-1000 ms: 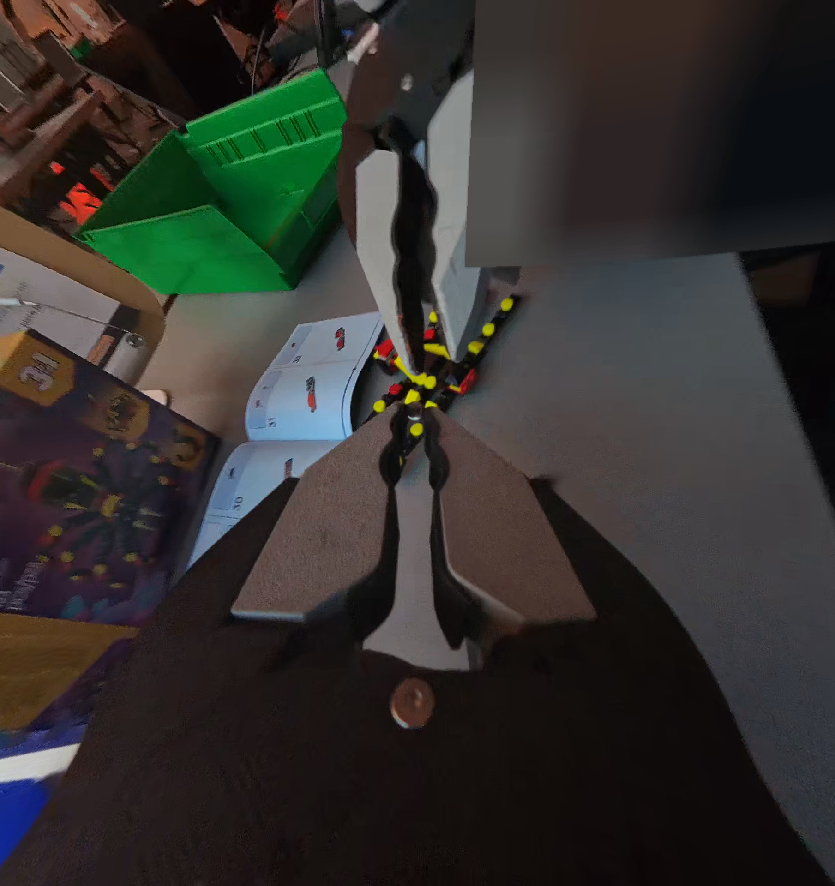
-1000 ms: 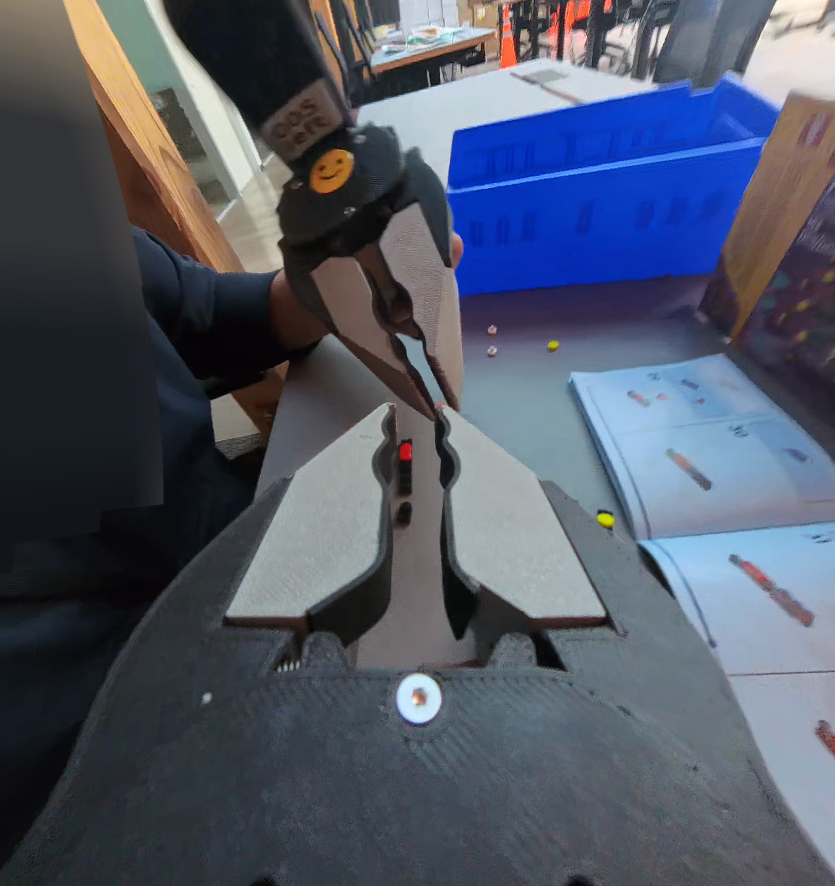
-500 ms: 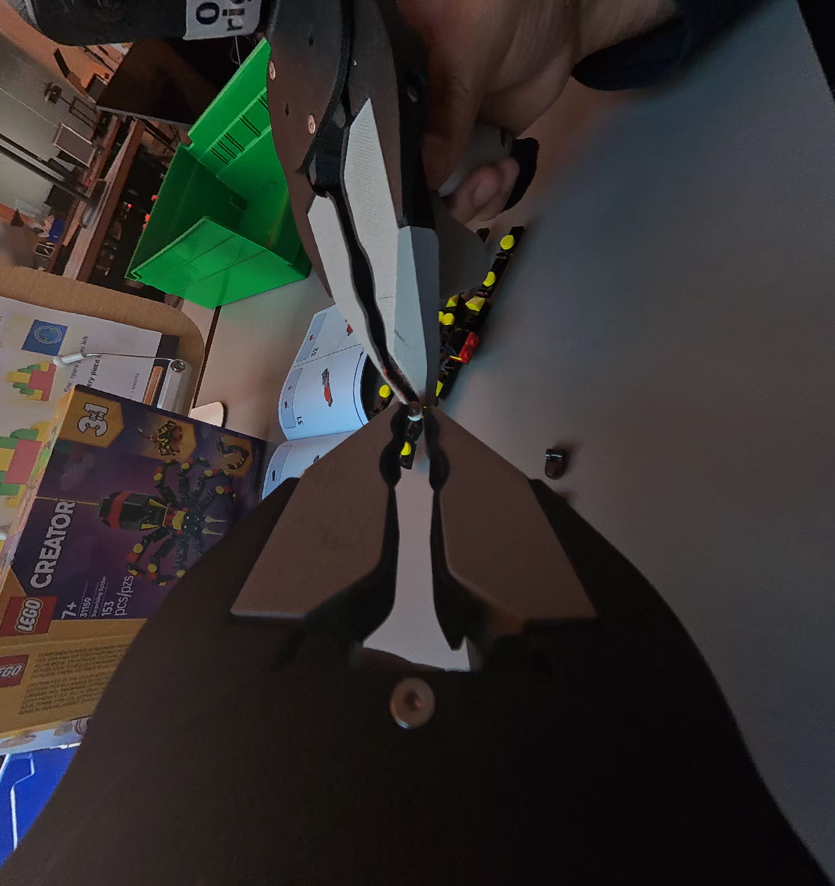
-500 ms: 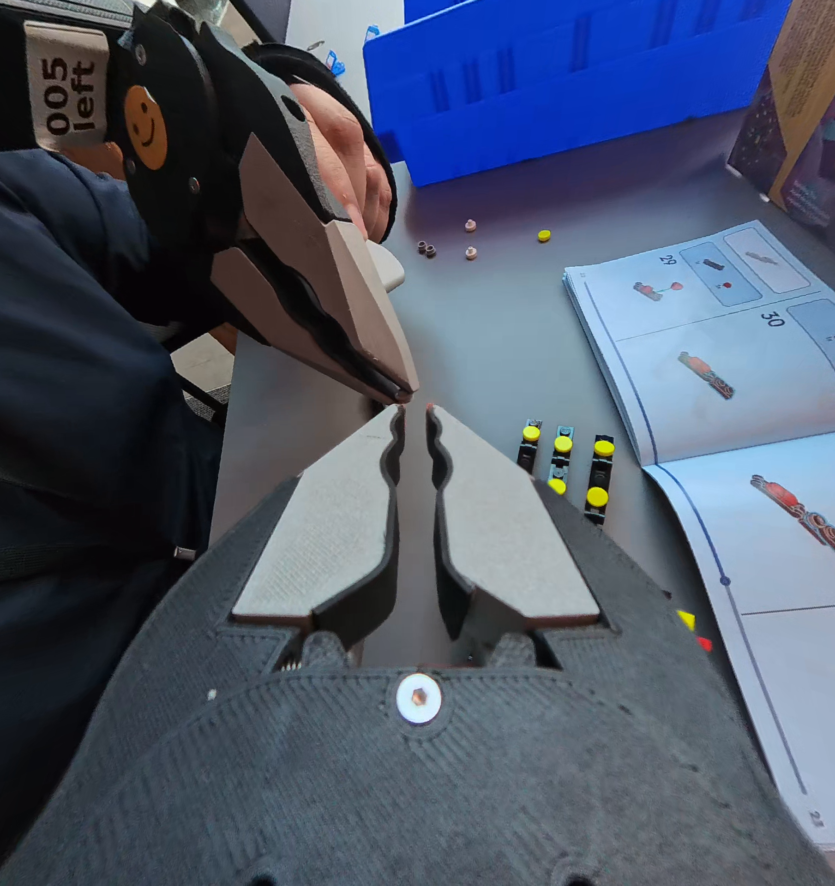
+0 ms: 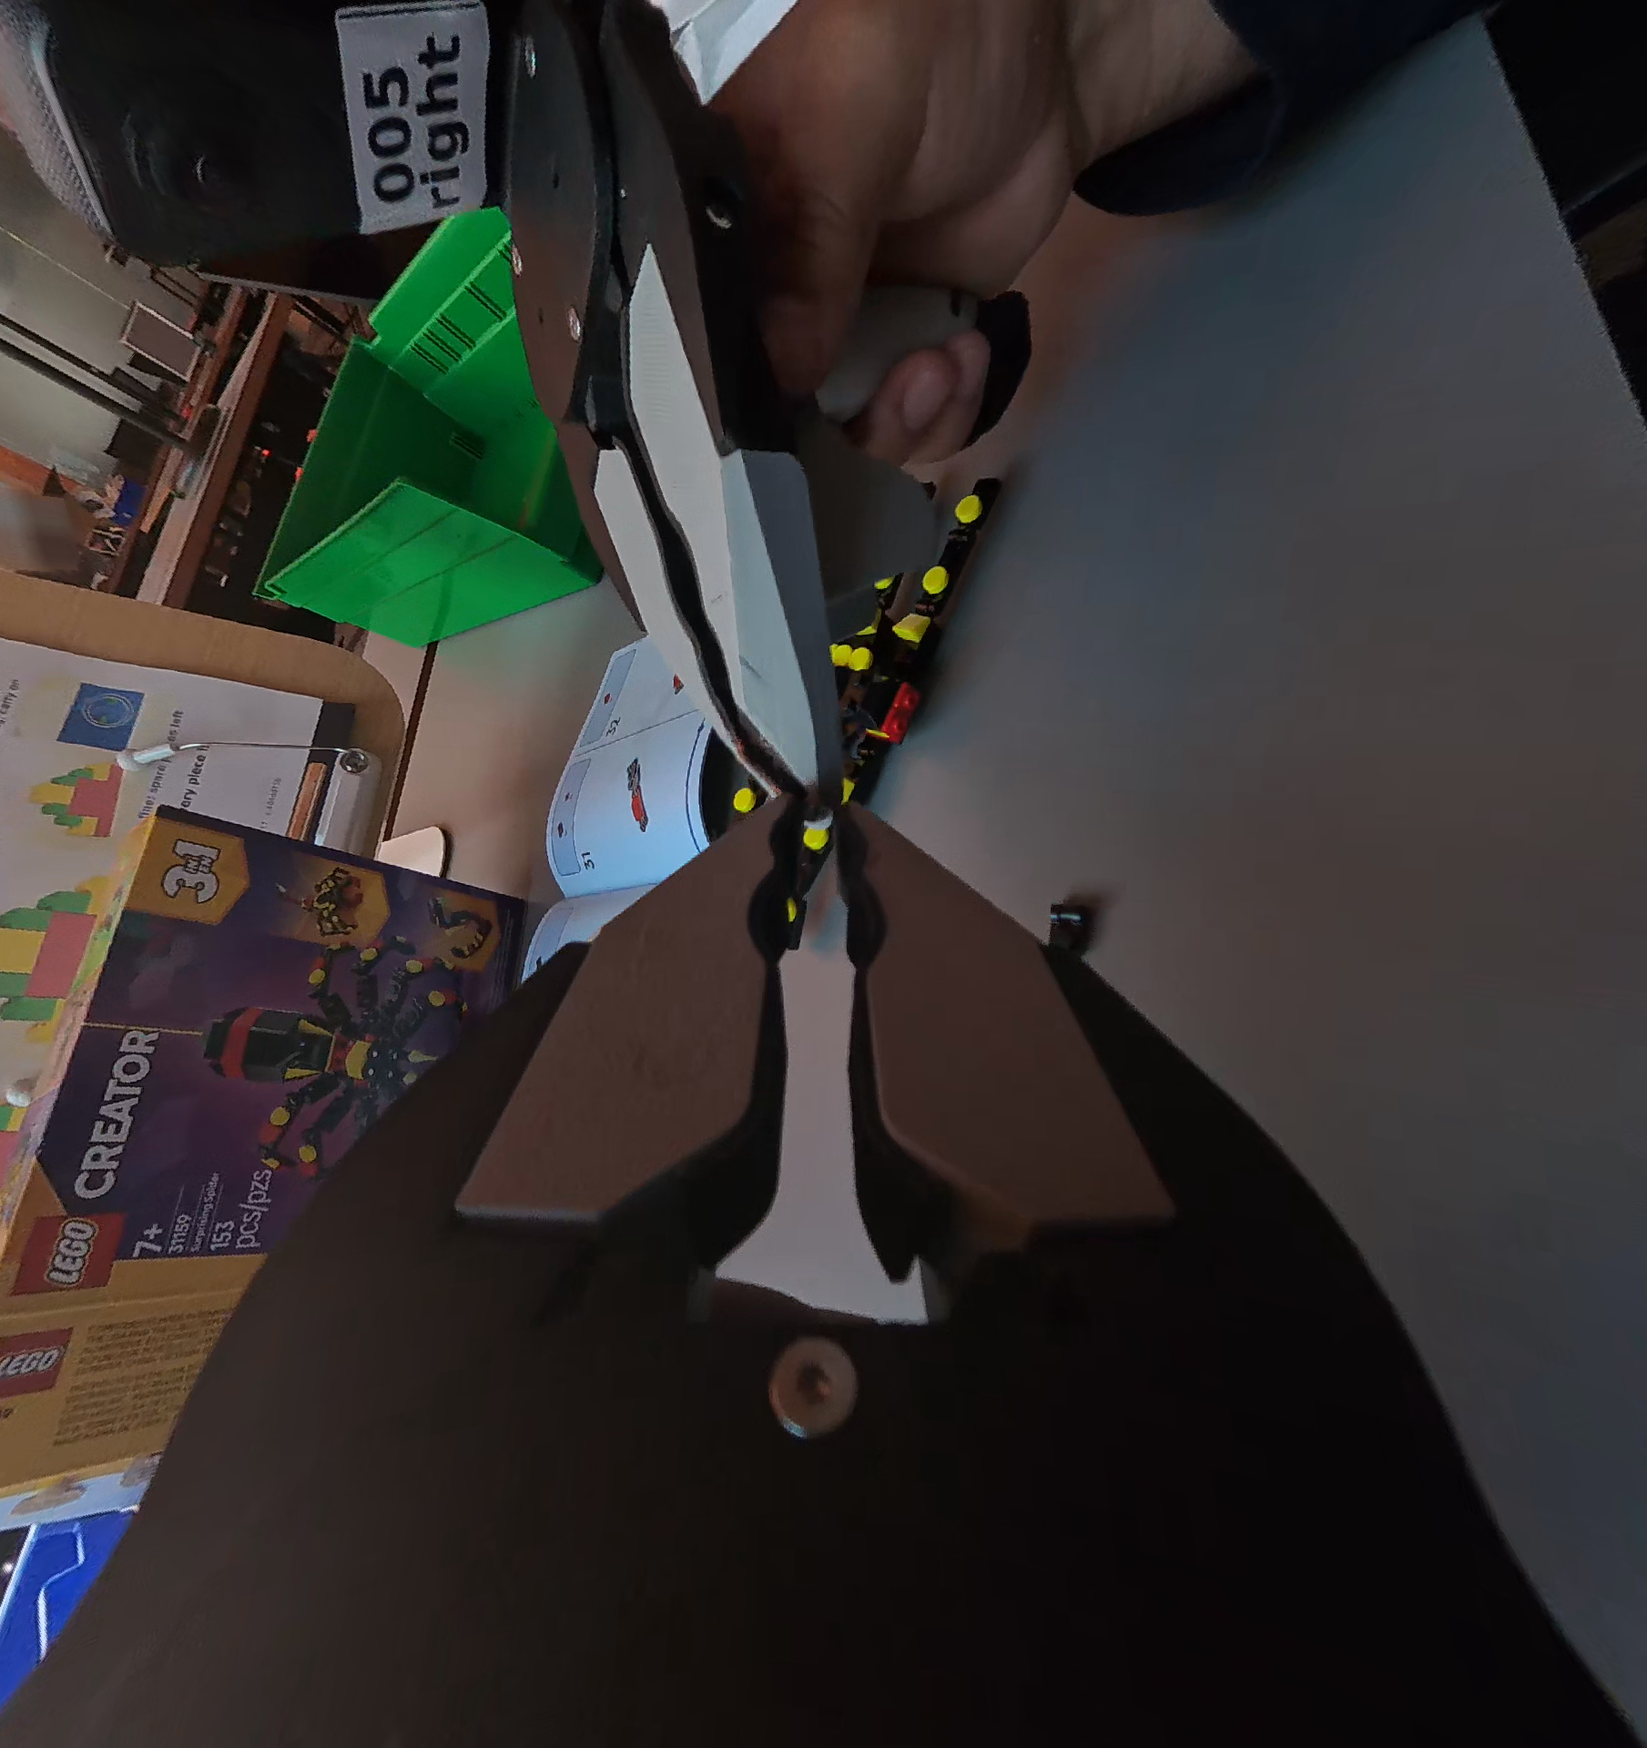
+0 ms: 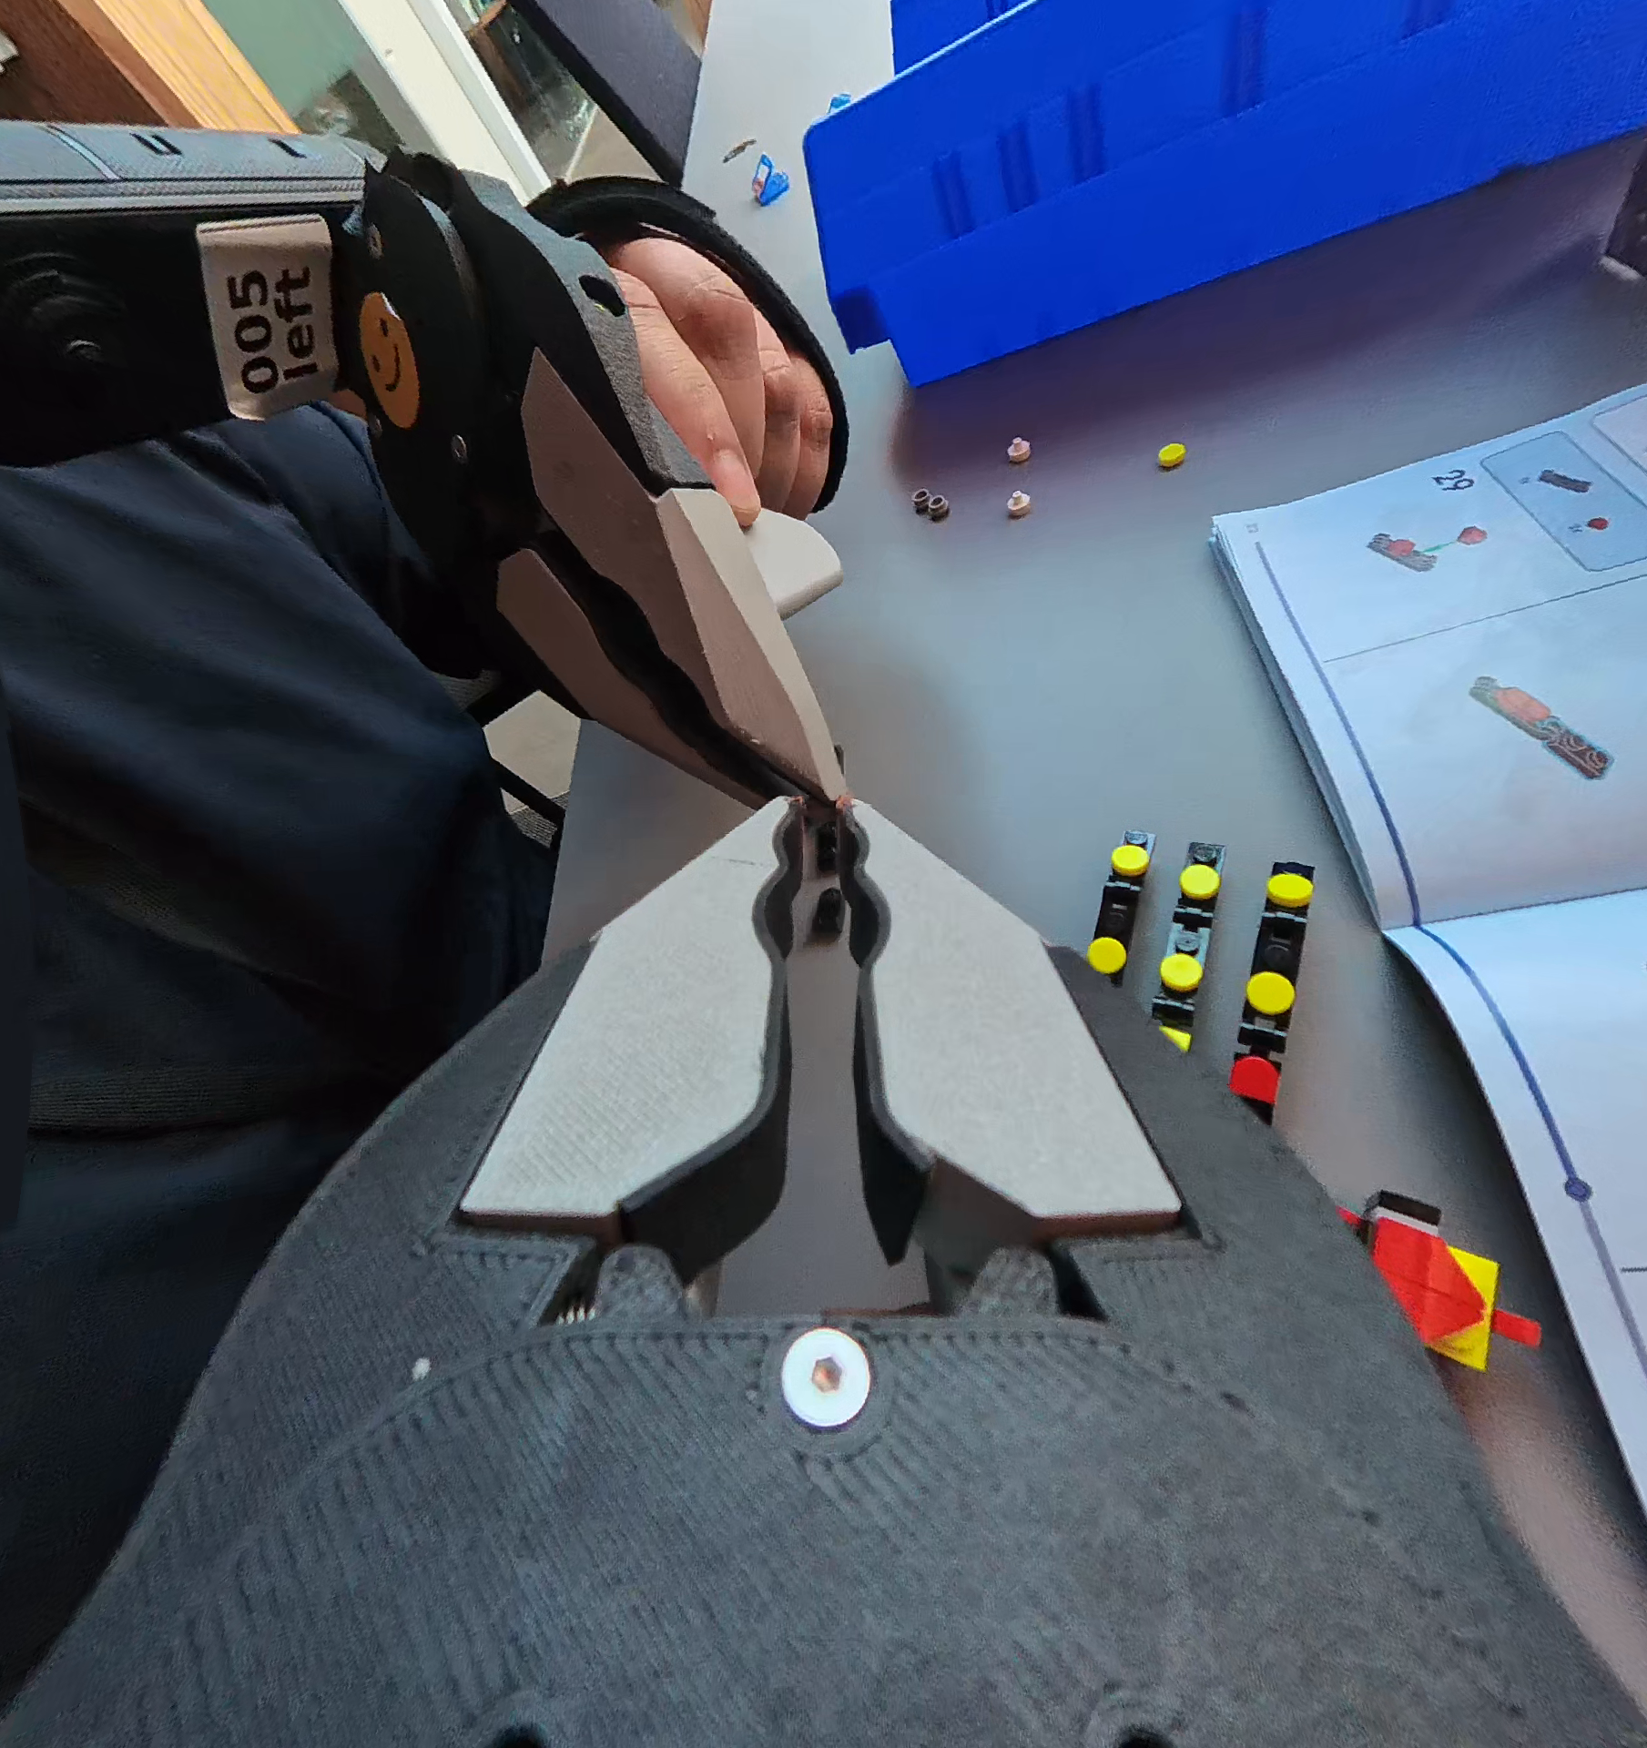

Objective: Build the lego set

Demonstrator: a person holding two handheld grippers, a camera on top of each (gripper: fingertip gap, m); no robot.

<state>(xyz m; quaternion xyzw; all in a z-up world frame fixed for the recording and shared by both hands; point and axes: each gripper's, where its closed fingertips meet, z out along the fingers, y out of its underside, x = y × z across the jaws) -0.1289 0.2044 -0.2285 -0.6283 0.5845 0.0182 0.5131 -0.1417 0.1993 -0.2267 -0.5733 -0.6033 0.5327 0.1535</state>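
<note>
My left gripper [image 5: 813,825] and right gripper [image 6: 819,804] meet tip to tip above the grey table [image 5: 1273,757]. The left one is shut on a small black and yellow lego piece [image 5: 812,838]. The right one is nearly shut, with a tiny tan piece [image 6: 820,802] pinched at its tips. The right gripper [image 5: 796,787] comes down from above in the left wrist view, and the left gripper [image 6: 827,790] comes in from the upper left in the right wrist view. Small black pieces [image 6: 828,851] show in the gap between the right fingers; I cannot tell if they are held.
Three black legs with yellow studs [image 6: 1193,936] and a red and yellow part [image 6: 1425,1277] lie beside the open instruction booklet [image 6: 1510,709]. Loose studs [image 6: 1018,501] lie near a blue bin [image 6: 1179,189]. A green bin [image 5: 422,473], the set's box [image 5: 233,1040] and a black piece [image 5: 1070,917] are nearby.
Both grippers have swung lower over the table and stayed tip to tip. Black pieces show again in the right gripper's gap, which looked empty half a second ago.
</note>
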